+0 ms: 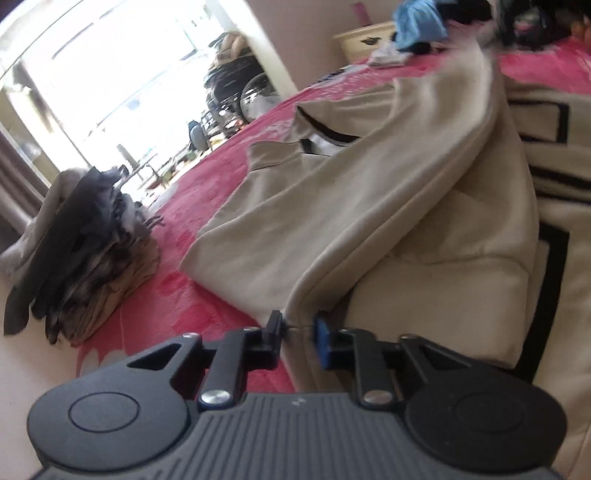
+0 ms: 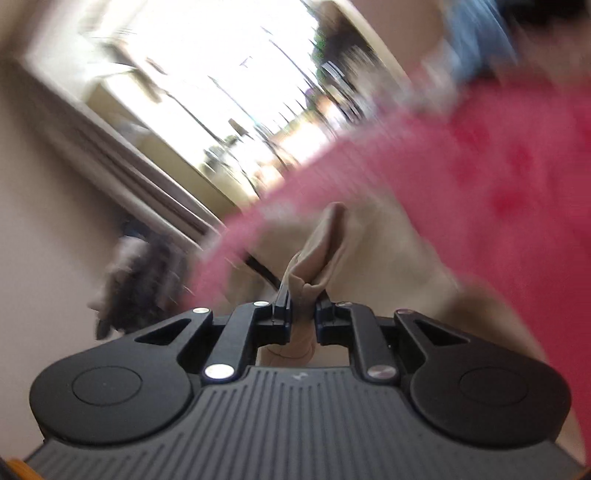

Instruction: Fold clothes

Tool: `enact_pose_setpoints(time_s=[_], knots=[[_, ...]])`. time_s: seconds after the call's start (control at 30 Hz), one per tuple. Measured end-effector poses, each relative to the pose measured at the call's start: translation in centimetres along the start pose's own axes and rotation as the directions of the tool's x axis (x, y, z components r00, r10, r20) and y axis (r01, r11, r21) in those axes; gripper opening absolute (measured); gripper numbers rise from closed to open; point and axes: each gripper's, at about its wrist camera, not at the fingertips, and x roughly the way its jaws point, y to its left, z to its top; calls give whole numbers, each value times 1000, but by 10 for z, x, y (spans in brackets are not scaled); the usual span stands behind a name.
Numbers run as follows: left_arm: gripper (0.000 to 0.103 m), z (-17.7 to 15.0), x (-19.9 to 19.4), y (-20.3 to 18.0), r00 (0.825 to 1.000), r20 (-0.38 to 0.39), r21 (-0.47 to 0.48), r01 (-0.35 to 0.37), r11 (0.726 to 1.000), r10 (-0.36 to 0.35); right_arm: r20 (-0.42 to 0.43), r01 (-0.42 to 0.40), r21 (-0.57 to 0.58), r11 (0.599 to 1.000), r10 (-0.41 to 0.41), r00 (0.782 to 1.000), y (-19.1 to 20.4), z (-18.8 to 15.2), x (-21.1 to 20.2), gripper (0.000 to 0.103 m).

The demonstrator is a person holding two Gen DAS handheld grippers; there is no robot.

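A beige garment (image 1: 351,206) with black trim lies spread on the pink bedspread (image 1: 192,295). My left gripper (image 1: 297,326) is shut on a corner of its edge, holding a fold of it raised above the bed. In the blurred right wrist view, my right gripper (image 2: 303,308) is shut on a bunched piece of the same beige garment (image 2: 321,243), which sticks up between the fingers.
A stack of folded dark and beige clothes (image 1: 85,251) sits at the bed's left edge. A heap of unfolded blue and dark clothes (image 1: 424,22) lies at the far end. A cream nightstand (image 1: 365,38) stands beyond. A bright window (image 1: 92,74) is at the left.
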Motion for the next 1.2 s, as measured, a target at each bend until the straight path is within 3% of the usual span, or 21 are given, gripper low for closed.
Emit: enact_pose_setpoints(time_s=[0.07,0.17,0.27,0.37,0.53,0.67,0.8,0.93,1.07,1.2], knots=[[13,-4,-3,-6,999,26,46,-24,999,23,-67,119,69,991,-114,991,-29,-13,14,15],[12,-12,-12,-10,996,70,94,-52,994,46,7,113,130,985,-115,993,-40,-23,0,19],[12,-22,-16,-12,996,83,160,-48,986,35,109,140,66,988,-147,983,-22,-19,-17,20],[12,-30,-17,-19,996,86,237,-43,971,23,133,134,-15,991,-131,982,1,-18,-20,20],[14,-34,-11,-21,998,62,263,-13,965,-4,18,26,-202,979,-22,1000,49,-42,5,20],[16,-37,-12,-14,999,46,215,16,977,-27,-91,-57,-310,949,30,995,73,-75,37,22],[20,-40,-21,-1,999,19,147,37,988,-40,-164,-11,-381,924,-56,985,61,-103,66,26],[38,-37,-38,16,999,2,36,36,999,-36,-148,43,-416,908,-114,982,77,-100,55,27],[43,-23,-53,34,996,76,-103,53,993,-45,-118,-9,-447,894,-49,992,104,-104,38,28],[44,2,-34,30,989,117,-171,113,979,-93,-130,-48,-494,868,-18,991,125,-117,50,27]])
